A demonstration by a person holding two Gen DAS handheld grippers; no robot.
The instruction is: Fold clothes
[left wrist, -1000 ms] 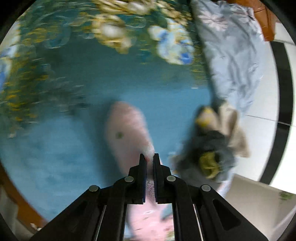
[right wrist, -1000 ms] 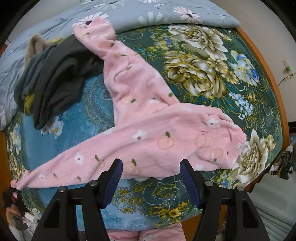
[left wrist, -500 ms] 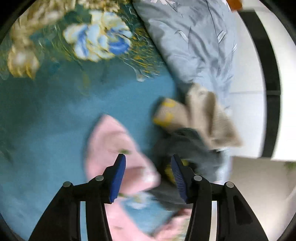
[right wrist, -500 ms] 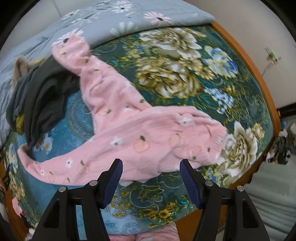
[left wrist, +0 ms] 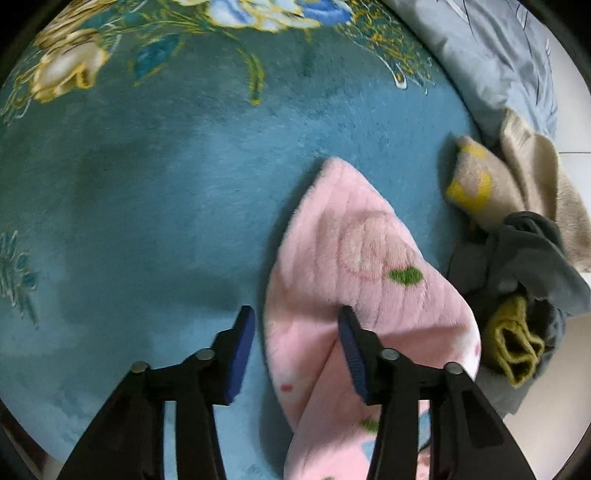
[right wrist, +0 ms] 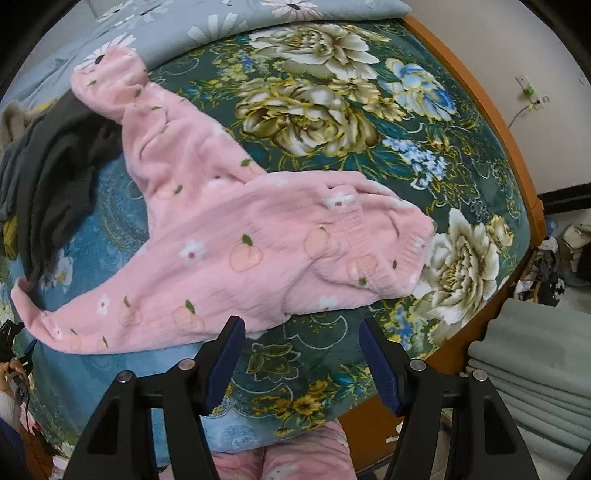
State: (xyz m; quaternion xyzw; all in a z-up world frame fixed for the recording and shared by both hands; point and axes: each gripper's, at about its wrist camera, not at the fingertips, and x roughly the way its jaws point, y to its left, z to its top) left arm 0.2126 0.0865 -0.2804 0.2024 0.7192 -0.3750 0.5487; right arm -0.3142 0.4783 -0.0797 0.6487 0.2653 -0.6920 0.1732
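Pink fleece trousers (right wrist: 236,236) with a peach and flower print lie spread on the floral blanket (right wrist: 332,122), legs apart in a V, waistband to the right. My right gripper (right wrist: 301,334) is open and empty, just above the near edge of the trousers. My left gripper (left wrist: 297,326) is open over one leg end (left wrist: 354,258), which lies folded on the blue blanket (left wrist: 166,192). Its right finger (left wrist: 351,343) presses on the pink cloth; the left finger is over bare blanket.
A heap of dark grey, beige and yellow clothes (left wrist: 524,258) lies right of the pink leg end; it also shows in the right wrist view (right wrist: 51,162). A grey daisy quilt (right wrist: 207,26) lies at the far side. The bed's wooden edge (right wrist: 491,122) runs along the right.
My left gripper was shut on the leg end a second ago; it has opened and let it go, and the leg end now lies on the blanket. The right gripper stayed open.
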